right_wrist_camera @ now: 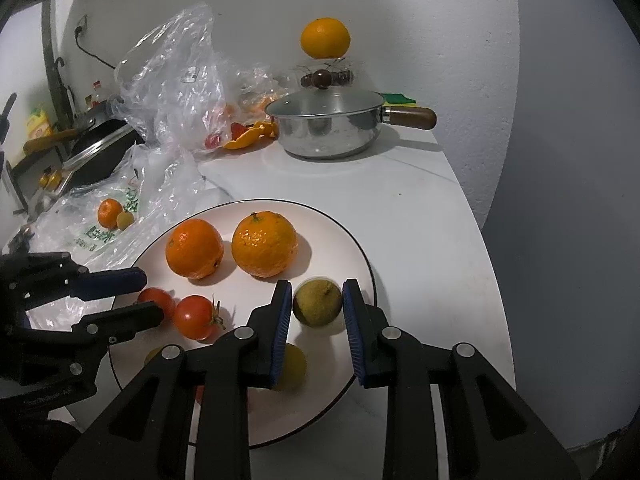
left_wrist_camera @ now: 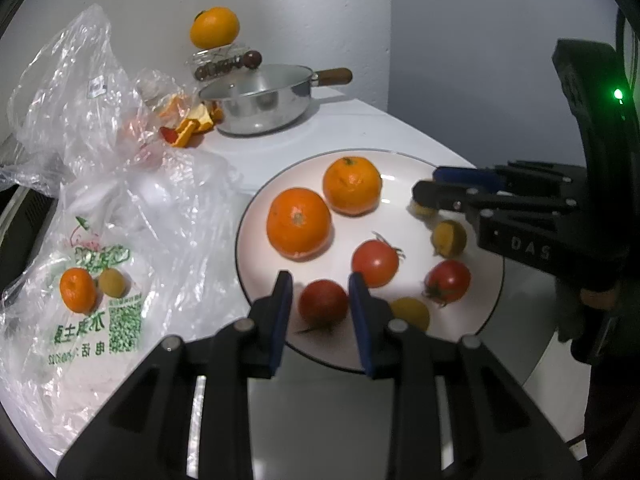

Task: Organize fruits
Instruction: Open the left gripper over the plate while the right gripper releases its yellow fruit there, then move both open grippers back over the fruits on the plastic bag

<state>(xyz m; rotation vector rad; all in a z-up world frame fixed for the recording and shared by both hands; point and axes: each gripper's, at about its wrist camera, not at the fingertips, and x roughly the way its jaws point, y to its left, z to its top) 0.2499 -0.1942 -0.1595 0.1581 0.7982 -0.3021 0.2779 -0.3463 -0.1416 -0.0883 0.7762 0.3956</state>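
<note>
A white plate holds two oranges, three red tomatoes and small yellow-green fruits. My left gripper is open, its pads on either side of a tomato with gaps both sides. My right gripper is open around a yellow-green fruit, not touching it. The right gripper also shows in the left wrist view over a yellow fruit; the left gripper shows in the right wrist view at a tomato.
Crumpled plastic bags lie left of the plate; one orange and a small fruit rest on the printed bag. A lidded steel pan stands behind, with an orange on a glass stand. A sink is at far left.
</note>
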